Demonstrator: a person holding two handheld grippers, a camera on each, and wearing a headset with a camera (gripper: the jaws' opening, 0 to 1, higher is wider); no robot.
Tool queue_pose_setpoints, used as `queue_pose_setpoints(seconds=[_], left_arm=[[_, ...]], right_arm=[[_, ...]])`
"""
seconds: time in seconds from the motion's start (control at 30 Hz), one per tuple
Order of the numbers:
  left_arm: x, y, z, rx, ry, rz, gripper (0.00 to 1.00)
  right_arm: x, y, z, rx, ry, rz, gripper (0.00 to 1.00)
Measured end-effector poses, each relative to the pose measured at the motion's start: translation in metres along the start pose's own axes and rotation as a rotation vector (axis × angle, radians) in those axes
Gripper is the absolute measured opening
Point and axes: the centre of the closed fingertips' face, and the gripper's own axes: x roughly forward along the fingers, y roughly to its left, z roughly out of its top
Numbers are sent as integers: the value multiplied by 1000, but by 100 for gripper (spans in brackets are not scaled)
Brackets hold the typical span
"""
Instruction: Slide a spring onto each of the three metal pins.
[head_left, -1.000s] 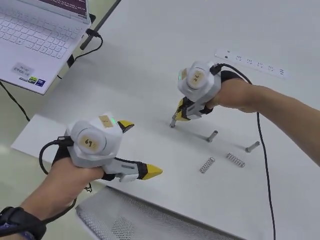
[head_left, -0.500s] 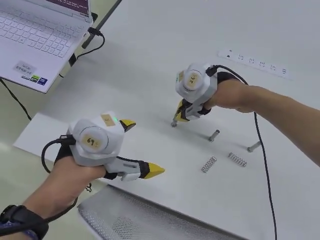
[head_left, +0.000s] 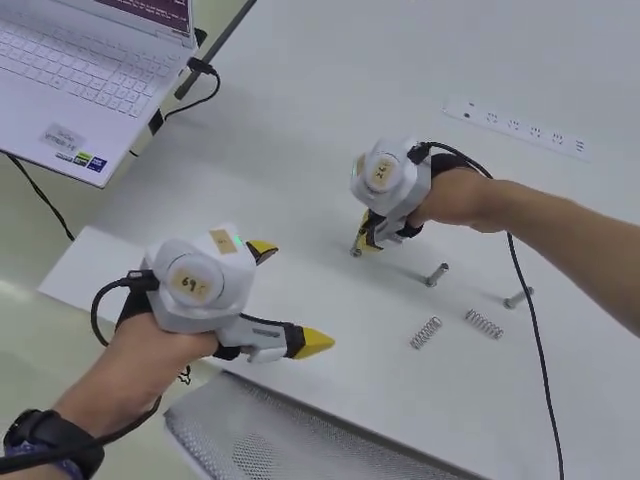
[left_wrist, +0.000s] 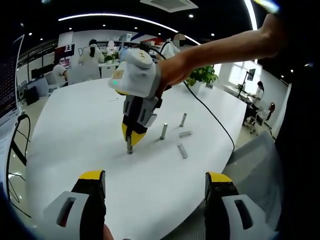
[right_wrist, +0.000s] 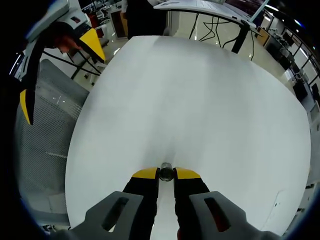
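Observation:
My right gripper (head_left: 358, 246) points down at the table, shut on a spring (left_wrist: 129, 146) that stands upright on the white tabletop, apparently around a pin. From above, the spring's ringed end (right_wrist: 166, 172) shows between the yellow tips. Two bare metal pins (head_left: 436, 274) (head_left: 518, 297) lie to its right. Two loose springs (head_left: 426, 332) (head_left: 483, 322) lie in front of them. My left gripper (head_left: 290, 296) hovers open near the table's front edge with nothing between its jaws, and its tips frame the scene in the left gripper view (left_wrist: 155, 182).
A laptop (head_left: 90, 80) sits at the far left with a cable (head_left: 185, 95) trailing beside it. A power strip (head_left: 520, 130) lies at the back right. A mesh chair back (head_left: 270, 440) is below the table's front edge. The right gripper's cable (head_left: 530, 330) runs across the table.
The right gripper has tipped more upright over the standing spring and stayed in place. The left gripper holds still. The head camera has shifted a little.

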Motion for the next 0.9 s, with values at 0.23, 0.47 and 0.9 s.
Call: queue_pose_setpoints(seconds=[0.23, 0.47, 0.9], left_arm=[[0, 0, 1, 0, 1, -2, 79], [-1, 1, 0, 0, 3, 1, 79], [-2, 1, 2, 3, 2, 3, 79]], right_arm=[[4, -1, -1, 3, 8, 6, 9], [9, 0, -3, -3, 22, 13, 9], [-3, 0, -6, 11, 12, 3, 23]])
